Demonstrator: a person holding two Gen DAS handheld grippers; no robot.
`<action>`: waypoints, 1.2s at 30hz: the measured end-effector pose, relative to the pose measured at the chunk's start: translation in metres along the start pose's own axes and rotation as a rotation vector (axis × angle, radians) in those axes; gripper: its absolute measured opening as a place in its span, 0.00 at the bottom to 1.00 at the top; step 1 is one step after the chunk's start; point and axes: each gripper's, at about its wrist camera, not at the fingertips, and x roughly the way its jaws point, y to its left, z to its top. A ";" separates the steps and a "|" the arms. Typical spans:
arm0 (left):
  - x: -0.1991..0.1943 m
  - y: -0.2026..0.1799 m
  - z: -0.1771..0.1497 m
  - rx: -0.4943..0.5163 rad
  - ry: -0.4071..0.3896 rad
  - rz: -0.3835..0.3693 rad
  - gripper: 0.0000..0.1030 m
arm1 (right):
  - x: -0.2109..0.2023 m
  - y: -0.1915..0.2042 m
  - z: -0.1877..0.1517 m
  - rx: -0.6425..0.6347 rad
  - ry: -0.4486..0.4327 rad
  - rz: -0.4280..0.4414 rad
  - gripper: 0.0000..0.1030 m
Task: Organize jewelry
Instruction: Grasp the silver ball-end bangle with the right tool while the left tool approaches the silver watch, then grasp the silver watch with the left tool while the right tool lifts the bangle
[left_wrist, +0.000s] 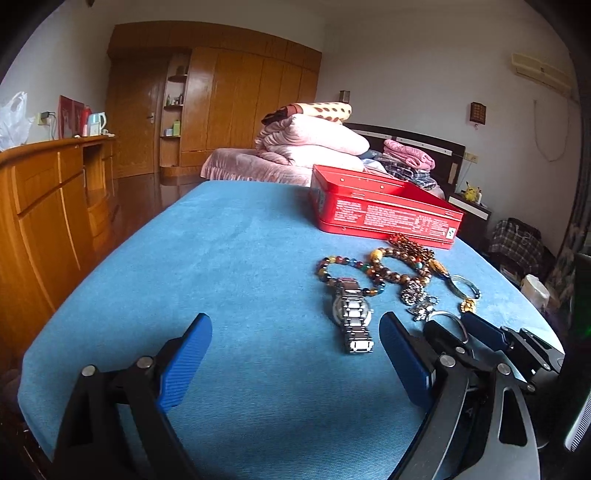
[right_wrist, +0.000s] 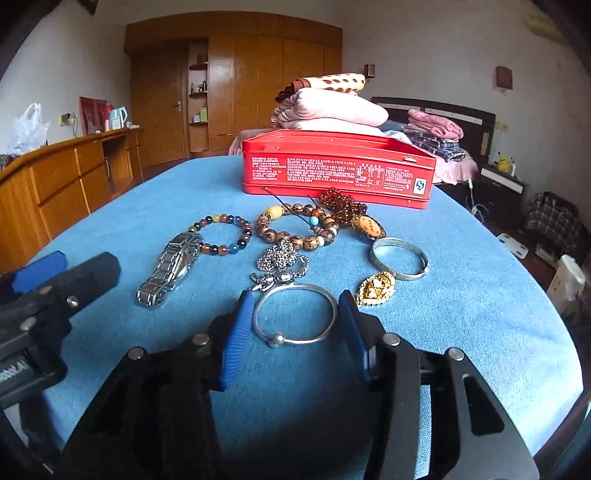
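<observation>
The right gripper (right_wrist: 295, 325) is closing around a silver bangle (right_wrist: 294, 314), pads seemingly touching; left gripper (left_wrist: 295, 347) is hanging open; all jewelry is lying outside the red tin (right_wrist: 338, 173).

The red tin (right_wrist: 338, 168) shows white print too small to read, and its near wall conceals the interior. In the left wrist view, the right gripper (left_wrist: 448, 325) covers the near part of the silver bangle (left_wrist: 445, 315). The watch (left_wrist: 351, 314) dial is unreadable.
</observation>
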 end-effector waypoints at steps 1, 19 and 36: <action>0.001 -0.002 0.000 0.000 0.001 -0.004 0.88 | -0.002 -0.003 0.000 0.011 -0.002 0.009 0.44; 0.041 -0.042 0.013 -0.024 0.089 -0.012 0.80 | -0.035 -0.064 -0.005 0.114 -0.094 -0.022 0.45; 0.050 -0.043 0.007 -0.028 0.110 0.011 0.31 | -0.033 -0.075 -0.010 0.145 -0.110 -0.018 0.45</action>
